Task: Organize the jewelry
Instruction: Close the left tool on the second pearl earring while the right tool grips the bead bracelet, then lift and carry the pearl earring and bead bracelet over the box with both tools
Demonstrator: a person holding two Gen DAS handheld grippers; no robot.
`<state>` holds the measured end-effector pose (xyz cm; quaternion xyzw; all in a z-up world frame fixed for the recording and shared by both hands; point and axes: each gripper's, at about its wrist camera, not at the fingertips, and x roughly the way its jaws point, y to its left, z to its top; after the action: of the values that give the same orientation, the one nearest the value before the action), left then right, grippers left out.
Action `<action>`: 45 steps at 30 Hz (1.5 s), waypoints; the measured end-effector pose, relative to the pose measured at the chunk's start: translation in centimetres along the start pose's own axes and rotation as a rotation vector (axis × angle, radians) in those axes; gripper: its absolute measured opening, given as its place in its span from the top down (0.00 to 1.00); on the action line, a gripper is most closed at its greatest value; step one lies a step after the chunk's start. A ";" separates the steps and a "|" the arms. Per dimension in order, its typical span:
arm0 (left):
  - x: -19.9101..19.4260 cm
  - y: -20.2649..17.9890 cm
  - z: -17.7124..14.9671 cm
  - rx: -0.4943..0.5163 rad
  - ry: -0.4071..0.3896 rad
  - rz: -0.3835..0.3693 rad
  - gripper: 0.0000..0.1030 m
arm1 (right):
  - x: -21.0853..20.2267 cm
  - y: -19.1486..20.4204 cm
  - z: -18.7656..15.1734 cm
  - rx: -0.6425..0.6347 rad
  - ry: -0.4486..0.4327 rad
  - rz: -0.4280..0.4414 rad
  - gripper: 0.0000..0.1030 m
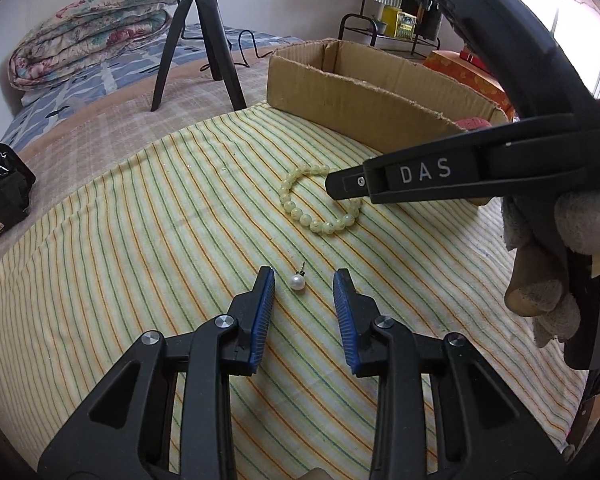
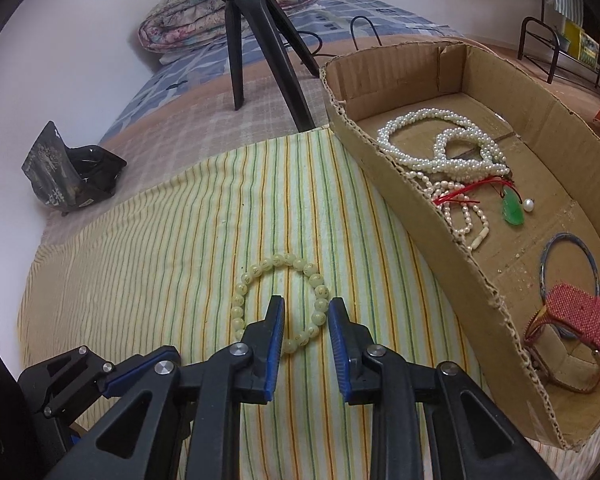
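Observation:
A single pearl earring point(image 1: 297, 282) lies on the striped cloth point(image 1: 140, 260), between the blue pads of my left gripper point(image 1: 304, 277). The pads stand apart from it on both sides, so that gripper is open. A pale yellow-green bead bracelet point(image 2: 240, 304) lies flat on the cloth. My right gripper point(image 2: 307, 305) straddles the bracelet's right side, with one bead strand between its fingers and a gap still showing. In the left wrist view the right gripper point(image 1: 334, 186) comes in from the right over the bracelet point(image 1: 296, 212), held by a gloved hand point(image 1: 548, 280).
A shallow cardboard box point(image 2: 420, 216) to the right holds pearl necklaces point(image 2: 440, 148), a green pendant point(image 2: 514, 208), a bangle point(image 2: 570, 264) and a red watch strap point(image 2: 580, 316). A tripod point(image 2: 256, 32), a folded quilt point(image 1: 88, 28) and a black bag point(image 2: 68, 172) lie beyond the cloth.

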<state>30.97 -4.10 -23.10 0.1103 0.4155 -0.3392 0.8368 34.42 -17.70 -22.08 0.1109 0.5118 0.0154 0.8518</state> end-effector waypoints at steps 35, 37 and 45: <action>-1.4 0.5 -0.6 -0.040 -0.008 0.014 0.94 | -1.1 1.0 -0.4 -0.122 -0.042 -0.025 0.95; -1.8 0.4 -0.6 -0.042 -0.015 0.019 0.94 | -1.5 1.2 -0.4 -0.136 -0.049 -0.024 0.95; -3.9 -0.2 -0.1 -0.042 -0.042 0.038 0.94 | -4.4 2.8 -1.0 -0.241 -0.075 -0.034 0.95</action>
<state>29.10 -2.30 -20.15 0.0936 0.4026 -0.3168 0.8537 31.69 -15.43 -18.16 -0.0007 0.4760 0.0583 0.8775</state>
